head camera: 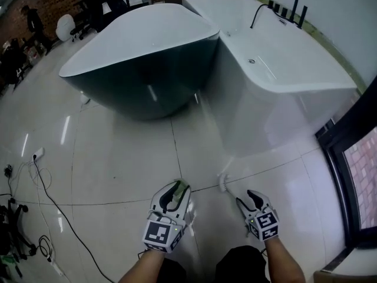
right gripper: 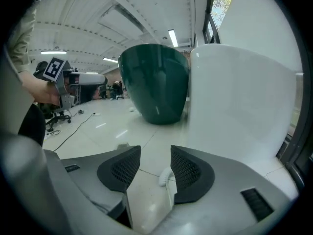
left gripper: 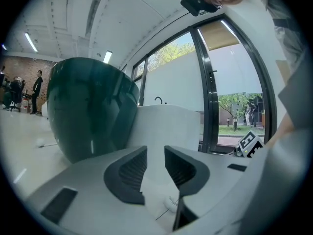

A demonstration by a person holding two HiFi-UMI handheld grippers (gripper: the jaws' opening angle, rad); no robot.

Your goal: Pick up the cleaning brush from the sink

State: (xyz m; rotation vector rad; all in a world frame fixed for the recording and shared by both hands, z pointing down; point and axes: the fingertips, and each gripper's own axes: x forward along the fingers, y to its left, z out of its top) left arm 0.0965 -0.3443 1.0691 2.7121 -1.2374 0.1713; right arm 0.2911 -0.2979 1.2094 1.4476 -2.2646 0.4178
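Note:
A white cleaning brush (head camera: 224, 183) lies on the pale tiled floor in front of the white bathtub (head camera: 277, 69). My right gripper (head camera: 250, 200) hovers low just right of it, jaws open; in the right gripper view (right gripper: 155, 155) the brush's curved white head (right gripper: 165, 176) shows low in the gap near the right jaw, not pressed. My left gripper (head camera: 175, 194) is low to the left of the brush, also open and holding nothing. In the left gripper view (left gripper: 155, 155) the brush head (left gripper: 171, 203) shows on the floor below the jaws.
A dark green freestanding tub (head camera: 147, 63) stands at the back left, beside the white one with its black faucet (head camera: 288, 2). A dark window frame (head camera: 347, 140) runs along the right. Cables (head camera: 41, 193) trail over the floor at left. People stand far back left.

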